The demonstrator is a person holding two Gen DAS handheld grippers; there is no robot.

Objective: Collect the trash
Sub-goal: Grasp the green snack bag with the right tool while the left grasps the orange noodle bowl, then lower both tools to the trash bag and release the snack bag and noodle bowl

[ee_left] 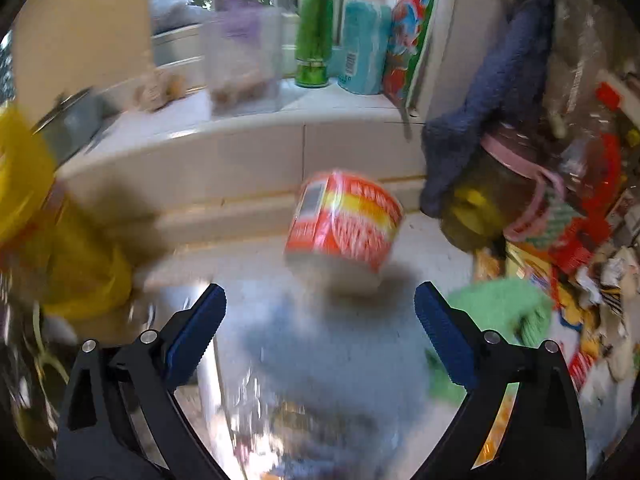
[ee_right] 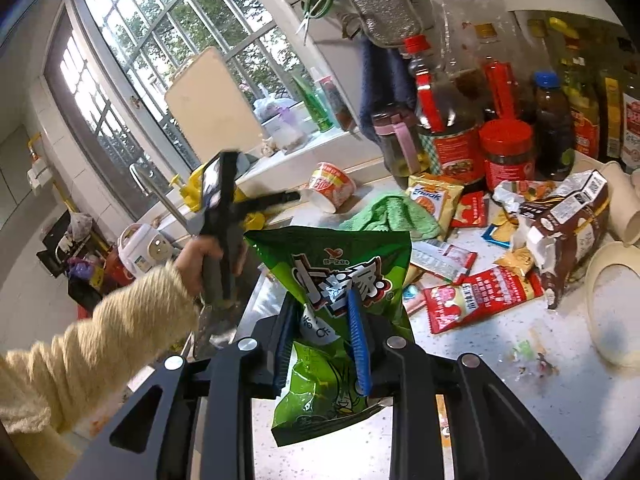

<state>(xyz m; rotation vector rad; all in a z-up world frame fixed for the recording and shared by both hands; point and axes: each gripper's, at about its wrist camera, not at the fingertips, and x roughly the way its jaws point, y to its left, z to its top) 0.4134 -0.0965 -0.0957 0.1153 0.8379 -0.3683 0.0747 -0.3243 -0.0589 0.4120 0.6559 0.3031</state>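
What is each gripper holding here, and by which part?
The right gripper pinches the green snack bag across its middle. The left gripper is open and holds nothing.

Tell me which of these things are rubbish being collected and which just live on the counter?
Part of the job:
- green snack bag, pinched in the right claw
- tipped noodle cup
- red wrapper
- left claw, open and empty

Just lying about:
- green cloth
- red-lidded jar
- scissors on the wall
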